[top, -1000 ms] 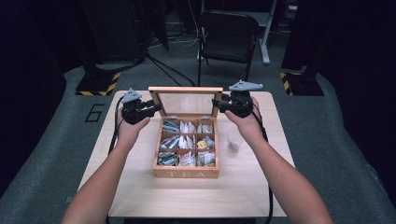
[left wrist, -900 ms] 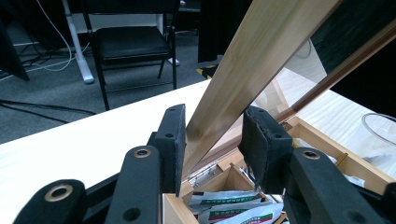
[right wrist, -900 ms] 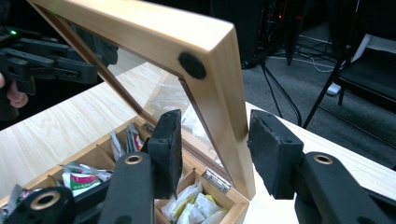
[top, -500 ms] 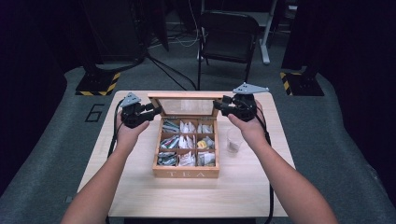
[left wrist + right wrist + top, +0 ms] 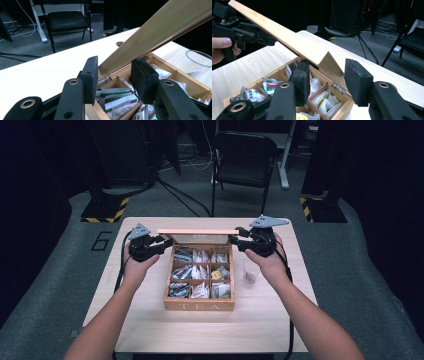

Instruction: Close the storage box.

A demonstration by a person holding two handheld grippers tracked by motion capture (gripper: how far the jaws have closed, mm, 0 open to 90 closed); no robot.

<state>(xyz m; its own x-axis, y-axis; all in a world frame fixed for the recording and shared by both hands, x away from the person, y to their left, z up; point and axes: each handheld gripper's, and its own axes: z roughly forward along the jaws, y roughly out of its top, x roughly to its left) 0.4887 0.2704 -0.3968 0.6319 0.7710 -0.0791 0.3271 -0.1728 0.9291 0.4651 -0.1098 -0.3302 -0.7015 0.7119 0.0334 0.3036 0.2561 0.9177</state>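
1. Dark room w/ a black chair (image 5: 243,157) behind; pale wooden bench (image 5: 150,325) carries a wooden tea box (image 5: 200,305), roughly mid-bench, w/ a clear glass (image 5: 251,271) just beside its right wall.
2. Left tongs (image 5: 161,245) sit at the left end of the raised lid (image 5: 198,232). In the left gripper view the lid edge (image 5: 155,32) passes between the pads w/ a gap on each side, so narrow but not clamped; jaws have just been opening.
3. Right tongs (image 5: 239,240) sit at the lid's right end. In the right gripper view the lid corner (image 5: 322,57) lies against the left pad (image 5: 300,80); right pad stands clear. Moderately open, no squeeze.
4. Writing: "TEA" on the box front. Printed sachets (image 5: 200,272) fill the compartments; print too small to read.
5. Vs a sec ago: lid stood more upright w/ its inner face showing; now it is tipped lower over the box, seen nearly edge-on from the high view. Both hands sit a bit nearer the person.
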